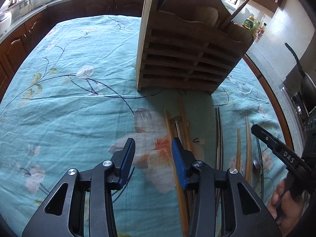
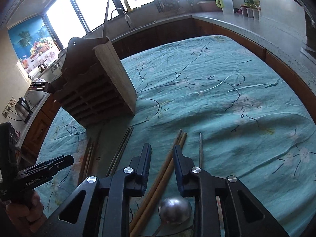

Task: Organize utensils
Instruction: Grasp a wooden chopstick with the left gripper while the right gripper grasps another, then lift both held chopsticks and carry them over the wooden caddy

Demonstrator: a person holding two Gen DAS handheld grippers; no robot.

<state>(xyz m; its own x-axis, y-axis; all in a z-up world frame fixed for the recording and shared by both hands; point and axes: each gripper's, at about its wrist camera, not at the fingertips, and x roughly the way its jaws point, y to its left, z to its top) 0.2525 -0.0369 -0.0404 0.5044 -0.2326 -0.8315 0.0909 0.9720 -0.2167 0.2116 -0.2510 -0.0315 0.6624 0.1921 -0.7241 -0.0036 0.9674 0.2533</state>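
A wooden utensil rack (image 1: 183, 49) stands on the teal cloth; it also shows in the right wrist view (image 2: 98, 86), with a fork (image 2: 39, 86) sticking out at its left. My left gripper (image 1: 153, 148) is open and empty above the cloth, just left of a pair of wooden chopsticks (image 1: 185, 124). Metal chopsticks (image 1: 218, 134) and more wooden chopsticks (image 1: 247, 144) lie to the right. My right gripper (image 2: 162, 154) is open, its jaws on either side of a wooden chopstick pair (image 2: 169, 158). A metal spoon (image 2: 174, 209) lies under it, near a metal rod (image 2: 200, 148).
The table is covered by a teal floral cloth (image 1: 69, 98). Wooden cabinets and a grey counter (image 2: 246, 27) ring it. A sink with a tap (image 2: 126, 19) lies behind. A kettle (image 2: 22, 106) stands at the left. The right gripper shows at the right edge of the left wrist view (image 1: 276, 148).
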